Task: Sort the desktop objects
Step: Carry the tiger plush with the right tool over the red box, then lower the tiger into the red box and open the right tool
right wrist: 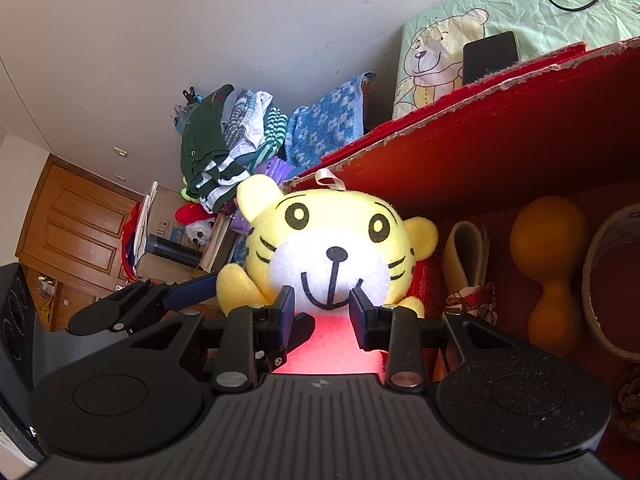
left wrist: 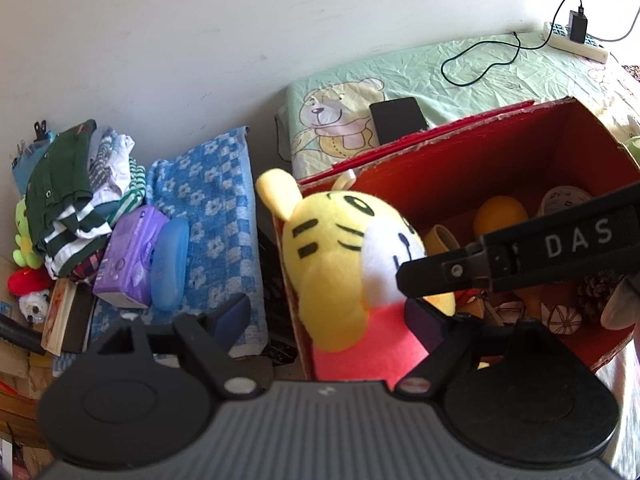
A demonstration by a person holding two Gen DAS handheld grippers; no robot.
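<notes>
Two wrist views of a plush tiger [right wrist: 332, 256] poised at the left wall of a red cardboard box [left wrist: 500, 148], its head above the rim and its pink body at the level of the box wall.

**Grip.** The right gripper [right wrist: 322, 312] has its fingers narrowed onto the toy's pink body just under the chin, one pad [right wrist: 286, 308] on each side and apparently pressing the fabric. The left gripper [left wrist: 332, 316] stands wide open: its right finger lies against the pink body, its left finger well clear, so it holds nothing.

**Box contents.** An orange gourd-shaped toy [right wrist: 548, 264], a tape roll [right wrist: 612, 280], a folded strap [right wrist: 466, 256] and a pine cone [left wrist: 600, 288] already lie on the box floor.

**Step in hand (judged).** The tiger is being placed into the box. To do this well, carry the toy over the rim towards the bare floor near the left wall, lower it until it rests, and only then spread the fingers; the soft body may spring back, so release slowly. Keep the left gripper clear of the right one, whose finger crosses the left wrist view.

**Legible writing.** The letters "DAS" [left wrist: 578, 238] show on that finger; further characters are out of frame. No other label can be read.
</notes>
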